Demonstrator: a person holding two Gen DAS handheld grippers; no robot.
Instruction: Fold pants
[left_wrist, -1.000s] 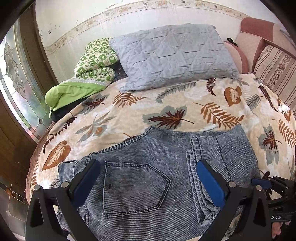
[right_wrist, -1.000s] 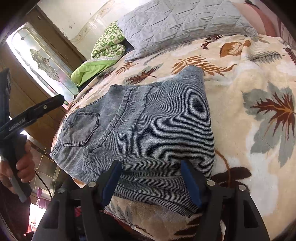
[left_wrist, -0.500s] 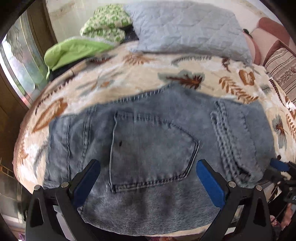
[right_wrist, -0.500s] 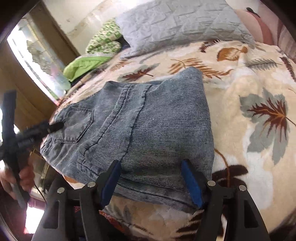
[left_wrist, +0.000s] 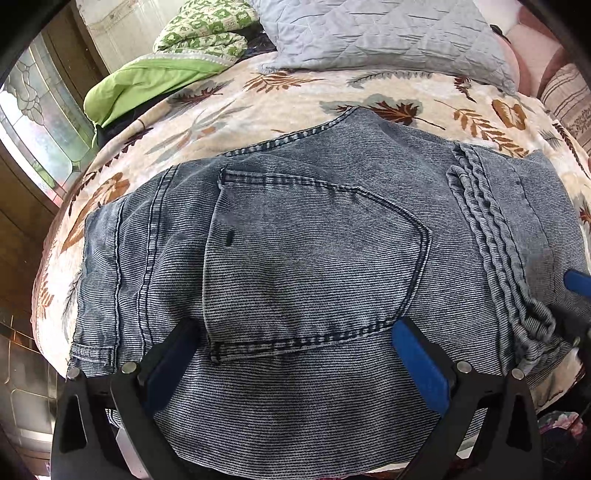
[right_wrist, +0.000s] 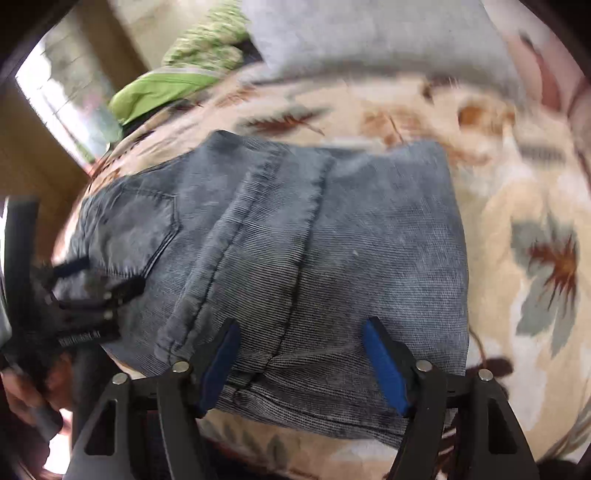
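Our left gripper (left_wrist: 295, 354) holds its blue fingers (left_wrist: 417, 363) wide apart, with nothing clamped between them; they hang over the near edge of the jeans (left_wrist: 314, 266), one on each side of the back pocket (left_wrist: 306, 258). Whether the tips touch the denim we cannot tell. Our right gripper (right_wrist: 301, 363) also has its fingers (right_wrist: 384, 365) spread apart and empty, poised over the near hem of the same jeans (right_wrist: 351, 258), right of the thick seam (right_wrist: 306, 236); this view is blurred.

The jeans lie folded into a squat block on the bed (left_wrist: 258, 99), close to its near edge, pocket side up, on a cream blanket printed with leaves. In the left view the right gripper's blue tip (left_wrist: 578, 282) shows at the jeans' right end. Farther back lie a grey pillow (left_wrist: 376, 33) and a green quilt (left_wrist: 173, 55).
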